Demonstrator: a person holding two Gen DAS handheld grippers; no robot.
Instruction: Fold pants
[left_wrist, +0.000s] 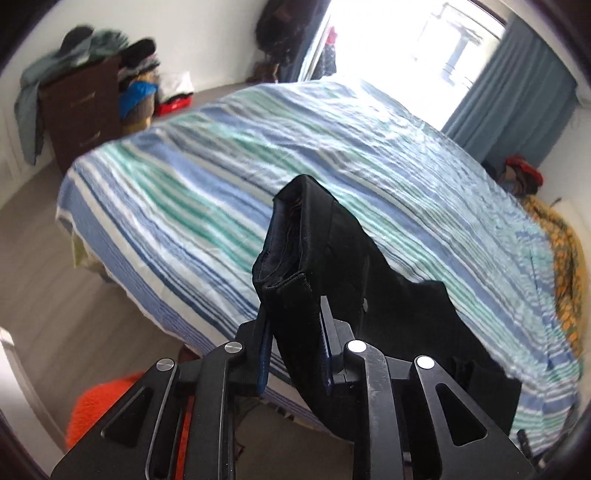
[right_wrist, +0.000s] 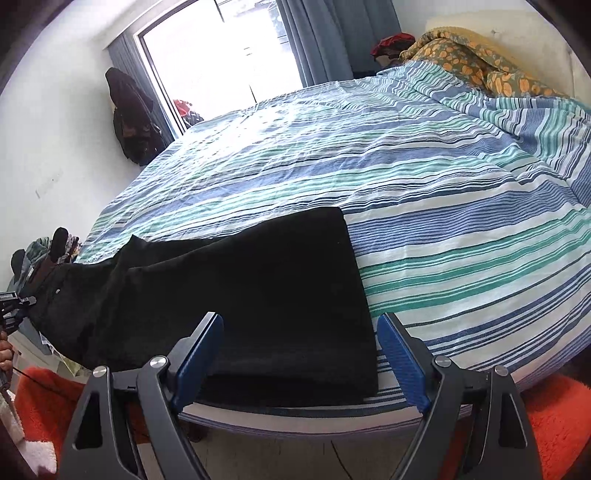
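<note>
Black pants (right_wrist: 258, 295) lie along the near edge of the striped bed (right_wrist: 424, 184), legs flat at the right. My left gripper (left_wrist: 293, 332) is shut on the pants' waistband end (left_wrist: 295, 243) and holds it lifted above the bed edge; the fabric trails down to the right. That gripper shows at the far left of the right wrist view (right_wrist: 14, 306). My right gripper (right_wrist: 299, 350) is open, its blue pads (right_wrist: 402, 362) on either side of the leg end, just above it at the bed's near edge.
A brown dresser (left_wrist: 81, 118) piled with clothes stands past the bed's far corner. An orange rug (right_wrist: 554, 424) lies on the floor by the bed. An orange-patterned blanket (right_wrist: 480, 62) sits at the head. A bright window with blue curtains (left_wrist: 509, 92) is beyond.
</note>
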